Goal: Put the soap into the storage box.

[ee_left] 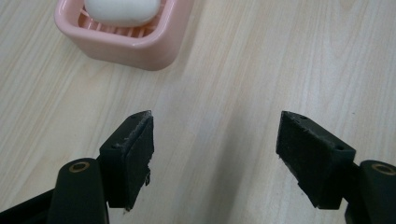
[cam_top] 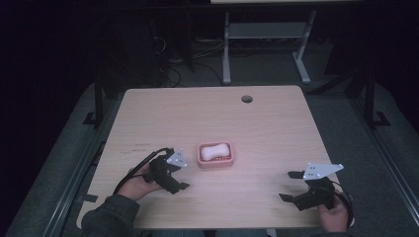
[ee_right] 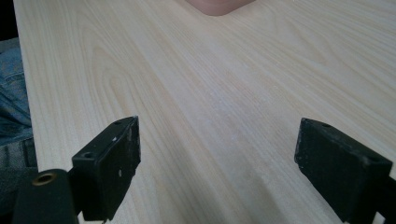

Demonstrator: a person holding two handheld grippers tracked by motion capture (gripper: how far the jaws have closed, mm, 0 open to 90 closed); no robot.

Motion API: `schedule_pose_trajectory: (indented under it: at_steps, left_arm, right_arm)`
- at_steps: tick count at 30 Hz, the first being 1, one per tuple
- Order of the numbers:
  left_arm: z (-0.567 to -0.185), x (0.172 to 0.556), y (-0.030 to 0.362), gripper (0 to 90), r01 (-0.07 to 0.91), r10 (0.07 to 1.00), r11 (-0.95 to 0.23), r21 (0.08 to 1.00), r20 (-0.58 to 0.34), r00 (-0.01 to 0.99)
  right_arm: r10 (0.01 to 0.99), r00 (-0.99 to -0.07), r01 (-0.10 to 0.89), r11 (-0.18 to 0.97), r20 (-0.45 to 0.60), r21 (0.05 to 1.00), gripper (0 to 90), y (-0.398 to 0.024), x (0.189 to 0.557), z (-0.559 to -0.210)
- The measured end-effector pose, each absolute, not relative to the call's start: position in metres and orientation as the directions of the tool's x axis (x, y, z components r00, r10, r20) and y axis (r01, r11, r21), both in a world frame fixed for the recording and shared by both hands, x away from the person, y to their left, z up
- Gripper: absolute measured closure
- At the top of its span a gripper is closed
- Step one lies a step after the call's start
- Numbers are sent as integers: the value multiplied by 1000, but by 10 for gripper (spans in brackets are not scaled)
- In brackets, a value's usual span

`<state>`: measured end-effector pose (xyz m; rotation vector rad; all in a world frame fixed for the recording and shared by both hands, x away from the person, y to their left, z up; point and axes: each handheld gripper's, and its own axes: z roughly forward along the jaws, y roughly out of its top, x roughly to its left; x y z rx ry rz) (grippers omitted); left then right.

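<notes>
Item: soap dish (cam_top: 215, 155), pink, rectangular with rounded corners, slatted floor. It stands flat on the table (cam_top: 276, 123) slightly below the middle of the top in the high view. Its long axis runs from 9 to 3 o'clock in that view, tipped a little up at the 3 o'clock end.

Contents: soap bar (cam_top: 215, 150), white, oval, lying in the dish along the same axis.

Left gripper (cam_top: 176, 174): at 8 o'clock of the dish, just beside it and apart from it. Jaws spread wide, nothing between them. In the left gripper view the dish (ee_left: 126, 39) sits toward 11 o'clock beyond the pads (ee_left: 140, 149), bare wood between.

Right gripper (cam_top: 290, 185): at 4 o'clock of the dish, well apart, near the table's near-right edge. Jaws spread wide over bare wood, nothing between them. In the right gripper view a pink corner of the dish (ee_right: 219, 5) shows at 12 o'clock.

Room: open tabletop on all sides of the dish; cable hole (cam_top: 246, 98) well off toward 1 o'clock, near the far edge.
</notes>
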<state>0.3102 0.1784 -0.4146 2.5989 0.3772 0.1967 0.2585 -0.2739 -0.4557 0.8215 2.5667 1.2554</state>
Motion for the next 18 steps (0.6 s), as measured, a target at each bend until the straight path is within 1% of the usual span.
schedule_pose_trajectory:
  at_steps: [18]
  left_arm:
    - [-417,295,193,273,228,311,-827,513,80,947]
  right_arm:
    - [546,-833,406,495,88,768,141,-274,258,-456]
